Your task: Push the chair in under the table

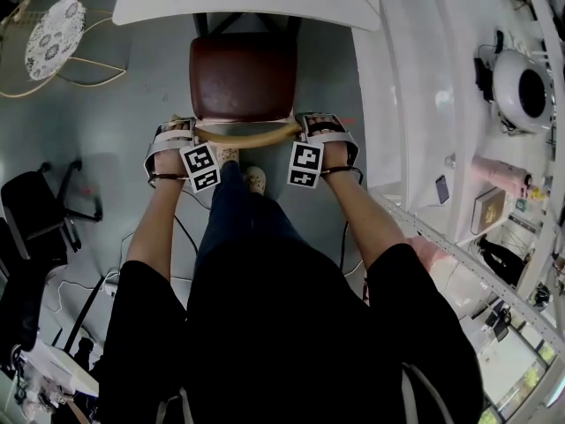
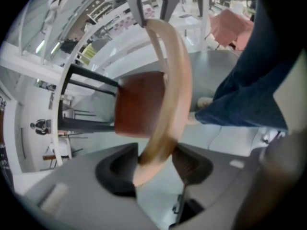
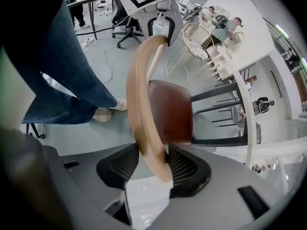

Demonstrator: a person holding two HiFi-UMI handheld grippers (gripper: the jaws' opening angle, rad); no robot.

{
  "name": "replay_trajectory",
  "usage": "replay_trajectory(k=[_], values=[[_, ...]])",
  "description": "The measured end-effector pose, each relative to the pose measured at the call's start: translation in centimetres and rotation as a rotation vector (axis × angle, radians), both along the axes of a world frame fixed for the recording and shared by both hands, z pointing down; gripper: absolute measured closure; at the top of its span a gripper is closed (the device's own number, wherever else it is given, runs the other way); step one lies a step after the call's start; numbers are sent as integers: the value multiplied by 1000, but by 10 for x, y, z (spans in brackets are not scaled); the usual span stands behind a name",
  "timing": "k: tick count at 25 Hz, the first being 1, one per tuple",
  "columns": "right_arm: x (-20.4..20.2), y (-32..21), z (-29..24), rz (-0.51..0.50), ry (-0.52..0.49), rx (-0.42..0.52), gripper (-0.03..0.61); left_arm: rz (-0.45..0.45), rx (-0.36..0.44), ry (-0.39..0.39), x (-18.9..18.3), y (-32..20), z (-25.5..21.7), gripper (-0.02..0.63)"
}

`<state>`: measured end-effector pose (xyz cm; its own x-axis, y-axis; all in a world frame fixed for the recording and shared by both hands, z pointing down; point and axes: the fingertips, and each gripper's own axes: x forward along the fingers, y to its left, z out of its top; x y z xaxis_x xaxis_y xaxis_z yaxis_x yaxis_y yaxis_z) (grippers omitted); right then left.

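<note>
Both forearms are stretched forward from 6 toward 12 o'clock, roughly parallel, wrists bent so the grippers point steeply down. The left gripper (image 1: 177,135) is set on the 9 o'clock end of the backrest (image 1: 247,133), the right gripper (image 1: 327,131) on its 3 o'clock end. In the left gripper view the curved wooden backrest (image 2: 170,80) is pinched between the pads of the left gripper (image 2: 156,164). In the right gripper view the backrest (image 3: 144,95) is likewise clamped by the right gripper (image 3: 156,169).

Counted: two grippers, each with one marker cube; one chair (image 1: 243,78) with a brown seat; one white table (image 1: 247,3). The chair is placed just at 6 o'clock of the table's near edge, its seat mostly outside the tabletop. One round wire side table (image 1: 53,29) is seen at 10 o'clock, one black office chair (image 1: 35,210) at 8 o'clock.
</note>
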<state>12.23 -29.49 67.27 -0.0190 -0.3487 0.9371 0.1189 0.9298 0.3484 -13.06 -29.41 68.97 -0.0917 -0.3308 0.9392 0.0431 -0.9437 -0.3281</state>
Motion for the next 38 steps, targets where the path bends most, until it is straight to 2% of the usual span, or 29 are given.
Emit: replay_trajectory(k=[21, 30, 36, 38], values=[[-8, -89, 0, 77, 87, 0, 382, 39, 15, 34, -8, -100, -2, 387], [-9, -96, 0, 76, 93, 11, 382, 64, 11, 57, -9, -109, -3, 384], [-11, -93, 2, 132, 66, -14, 382, 29, 1, 48, -9, -108, -1, 376], [-13, -90, 1, 141, 57, -24, 380, 6, -17, 67, -7, -105, -2, 364]])
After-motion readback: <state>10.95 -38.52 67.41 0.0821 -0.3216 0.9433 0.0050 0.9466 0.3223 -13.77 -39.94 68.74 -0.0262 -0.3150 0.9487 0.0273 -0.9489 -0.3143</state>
